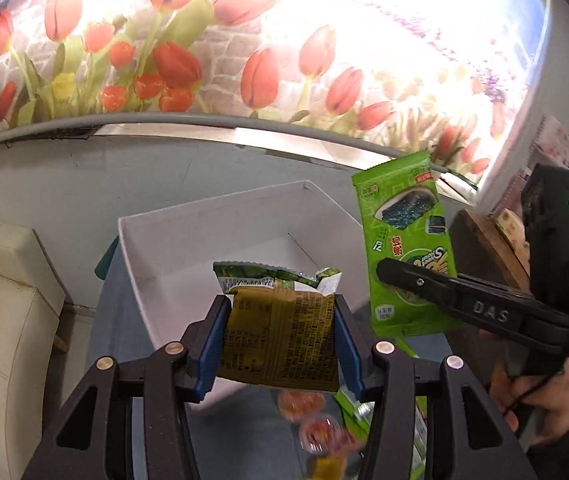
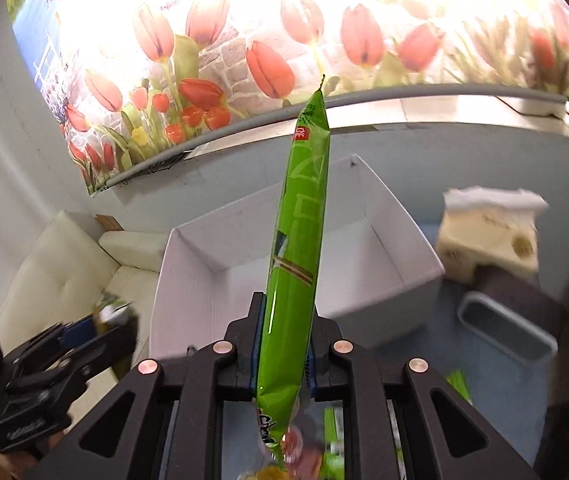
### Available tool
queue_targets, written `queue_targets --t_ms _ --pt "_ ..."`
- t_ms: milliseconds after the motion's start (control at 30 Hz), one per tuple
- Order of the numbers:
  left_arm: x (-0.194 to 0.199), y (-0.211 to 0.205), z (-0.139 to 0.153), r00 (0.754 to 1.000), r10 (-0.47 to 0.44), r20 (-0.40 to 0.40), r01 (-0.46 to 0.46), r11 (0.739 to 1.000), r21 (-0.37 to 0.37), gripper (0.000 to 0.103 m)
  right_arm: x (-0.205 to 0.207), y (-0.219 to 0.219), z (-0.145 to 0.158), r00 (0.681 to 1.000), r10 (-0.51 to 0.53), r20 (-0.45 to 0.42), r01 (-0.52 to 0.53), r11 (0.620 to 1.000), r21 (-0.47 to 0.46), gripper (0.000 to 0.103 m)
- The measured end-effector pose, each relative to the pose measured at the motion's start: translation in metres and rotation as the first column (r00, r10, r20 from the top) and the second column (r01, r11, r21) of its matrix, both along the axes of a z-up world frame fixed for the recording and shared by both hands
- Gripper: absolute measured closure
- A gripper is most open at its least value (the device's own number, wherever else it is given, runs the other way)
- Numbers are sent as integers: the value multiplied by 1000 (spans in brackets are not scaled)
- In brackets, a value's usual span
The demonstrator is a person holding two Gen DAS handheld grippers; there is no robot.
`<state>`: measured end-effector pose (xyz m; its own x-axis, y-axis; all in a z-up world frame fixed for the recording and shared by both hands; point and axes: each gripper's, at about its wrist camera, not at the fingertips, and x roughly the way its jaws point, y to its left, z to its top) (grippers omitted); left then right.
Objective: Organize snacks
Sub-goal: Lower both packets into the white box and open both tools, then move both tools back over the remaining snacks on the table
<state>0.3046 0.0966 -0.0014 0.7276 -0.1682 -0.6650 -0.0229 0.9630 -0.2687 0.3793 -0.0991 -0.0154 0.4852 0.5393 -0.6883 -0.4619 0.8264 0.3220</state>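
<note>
My left gripper (image 1: 280, 312) is shut on a small yellow-green snack packet (image 1: 280, 340), held flat between the blue pads above the near edge of the white open box (image 1: 204, 216). My right gripper (image 2: 284, 320) is shut on a long bright green seaweed snack pack (image 2: 300, 248), held edge-on and pointing up over the white box (image 2: 384, 248). The same pack (image 1: 404, 240) and the right gripper (image 1: 396, 272) show at the right of the left wrist view. The left gripper (image 2: 96, 324) appears blurred at the lower left of the right wrist view.
Loose snacks, round orange-red ones (image 1: 300, 404) and green packs (image 1: 356, 412), lie on the blue table below the grippers. A tissue box (image 2: 488, 240) and a grey-rimmed container (image 2: 508, 332) stand right of the white box. A cream sofa (image 1: 0, 320) is at the left.
</note>
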Motion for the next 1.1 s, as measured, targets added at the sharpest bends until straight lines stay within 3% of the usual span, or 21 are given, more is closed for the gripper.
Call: queue_targets --t_ms 167,233,267,333,367,400,500,733,900,967,1100 --pt "52 11 -36 998 8 -70 -7 1000 14 49 43 23 -5 1000 1 -30 -2 1000 -26 86" --pt "64 17 -49 996 30 -81 -27 999 32 48 54 28 -13 999 -23 -32 21 998 -52 79" --pt "69 19 -55 995 31 -92 -29 999 29 47 57 30 -15 999 -25 -38 23 998 -61 70" --pt "73 24 -64 994 23 -111 -22 1000 11 27 65 31 -21 998 -43 -45 38 994 -98 6" --pt "72 24 -65 994 14 -110 -13 1000 7 4 65 29 -22 998 -50 -29 47 994 -103 1" --pt "71 25 -65 996 10 -92 -10 1000 9 0 64 27 -21 998 -57 -4 56 993 -101 0" --pt "63 28 -55 999 18 -45 -17 1000 17 0 67 20 -19 997 -79 -8 78 992 -103 0" --pt "38 28 -25 1000 23 8 -24 997 79 0 50 12 -3 990 -109 85 122 980 -161 0" --pt "-7 10 -8 994 49 95 -68 977 201 0 10 -2 16 970 -100 221 143 972 -186 0" --pt "-28 2 -5 992 31 126 -57 976 209 0 -8 -12 19 967 -89 238 133 975 -176 0" --pt "-74 -18 -8 994 -36 100 15 980 199 0 -58 -36 19 957 -59 285 109 980 -165 0"
